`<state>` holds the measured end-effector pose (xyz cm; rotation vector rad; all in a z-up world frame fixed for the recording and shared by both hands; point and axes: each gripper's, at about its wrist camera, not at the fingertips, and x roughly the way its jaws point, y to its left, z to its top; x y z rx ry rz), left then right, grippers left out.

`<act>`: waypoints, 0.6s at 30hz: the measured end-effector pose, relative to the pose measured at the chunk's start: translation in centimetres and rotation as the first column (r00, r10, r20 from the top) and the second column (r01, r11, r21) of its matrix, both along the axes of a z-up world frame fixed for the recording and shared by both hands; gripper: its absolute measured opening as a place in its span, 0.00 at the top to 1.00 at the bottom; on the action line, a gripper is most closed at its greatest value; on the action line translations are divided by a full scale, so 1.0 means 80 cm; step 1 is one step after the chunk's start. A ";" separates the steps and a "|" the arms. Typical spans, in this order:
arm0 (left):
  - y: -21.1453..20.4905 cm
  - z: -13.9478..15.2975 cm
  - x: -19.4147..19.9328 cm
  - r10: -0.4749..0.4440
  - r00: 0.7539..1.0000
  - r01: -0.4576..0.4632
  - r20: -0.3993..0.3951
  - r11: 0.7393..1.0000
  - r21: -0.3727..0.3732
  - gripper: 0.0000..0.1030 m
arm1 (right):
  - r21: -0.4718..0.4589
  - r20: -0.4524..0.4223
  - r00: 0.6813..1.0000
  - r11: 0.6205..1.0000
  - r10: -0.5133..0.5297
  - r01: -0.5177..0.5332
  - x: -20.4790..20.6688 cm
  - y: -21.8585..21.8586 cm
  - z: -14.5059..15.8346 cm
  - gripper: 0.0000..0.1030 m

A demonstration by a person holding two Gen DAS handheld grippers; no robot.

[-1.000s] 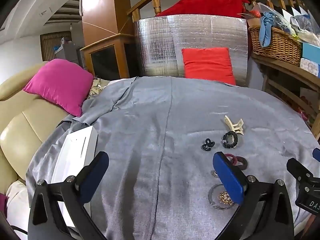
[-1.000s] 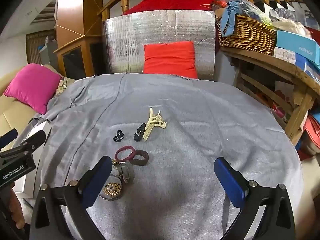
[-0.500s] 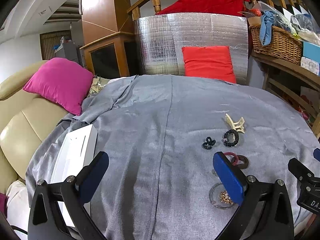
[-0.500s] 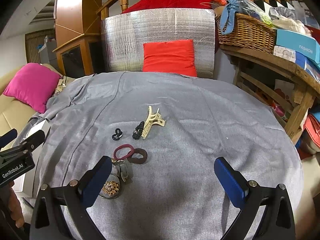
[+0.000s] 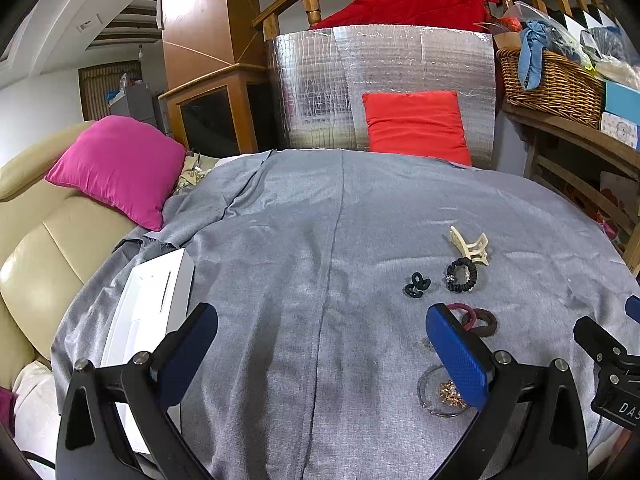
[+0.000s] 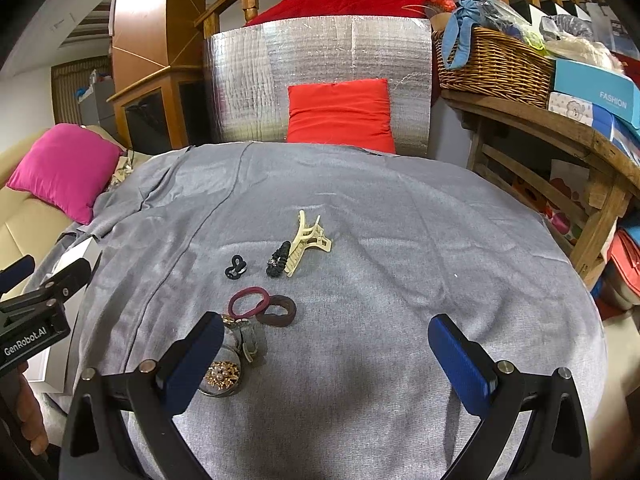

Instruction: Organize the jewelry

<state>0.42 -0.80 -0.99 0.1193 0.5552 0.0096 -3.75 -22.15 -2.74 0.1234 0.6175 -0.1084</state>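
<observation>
Both tongs wide open, empty: left tongs (image 5: 320, 344), right tongs (image 6: 326, 350). Hair ties (image 6: 262, 306), cream claw clip (image 6: 308, 242), clear dish w/ gold jewelry (image 6: 222, 376) on grey-clothed counter (image 6: 400, 240); white box (image 5: 152, 304) at left edge.

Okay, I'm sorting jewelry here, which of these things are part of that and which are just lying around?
Part of the job:
cream plastic claw clip
black beaded scrunchie
small black twisted hair tie
maroon elastic hair band
brown elastic hair band
clear round dish of gold jewelry
white rectangular box

Just lying about:
pink cushion
red cushion
wicker basket
</observation>
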 end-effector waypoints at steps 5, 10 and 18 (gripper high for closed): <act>0.000 0.000 0.000 0.000 1.000 0.000 -0.002 1.000 0.000 0.00 | -0.001 -0.001 1.000 1.000 0.001 -0.001 0.001 0.000 0.000 0.00; 0.000 -0.001 0.001 0.000 1.000 0.000 -0.004 1.000 0.002 0.00 | -0.003 -0.001 1.000 1.000 0.001 -0.001 0.001 0.001 -0.001 0.00; 0.006 -0.010 0.011 -0.021 0.999 0.021 -0.040 1.000 0.000 0.00 | 0.035 -0.002 1.000 0.999 0.001 -0.001 0.007 -0.010 0.002 0.00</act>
